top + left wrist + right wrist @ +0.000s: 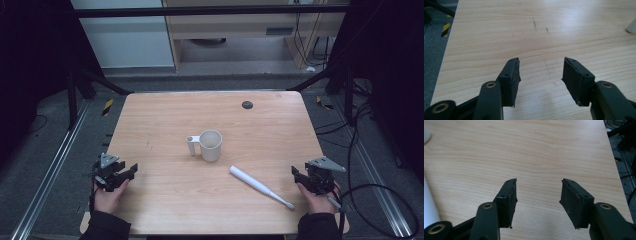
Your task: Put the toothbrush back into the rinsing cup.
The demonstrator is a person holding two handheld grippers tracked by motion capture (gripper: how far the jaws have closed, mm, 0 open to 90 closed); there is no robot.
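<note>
Nearest the person, the left claw (116,175) and the right claw (311,179) rest at the desk's (165,115) front corners, each with its jaws spread apart and nothing between them, as both gripper views confirm. Taking the white mug (210,145) as the landmark, the white electric toothbrush (260,186) lies flat in front of it and to its right, handle end toward the mug, brush head pointing at the right claw. The mug stands upright at the desk's middle, its handle (192,145) turned to the left.

The likely job is standing the toothbrush in the mug. The risks look plain: the toothbrush is round and smooth, so a pinch off its middle could roll it away or let it swing in the jaws. Dropped in at a slant, its long body could lever the light mug over. Beyond the mug, a dark round cap (247,105) sits in the desk's far side, out of the way.
</note>
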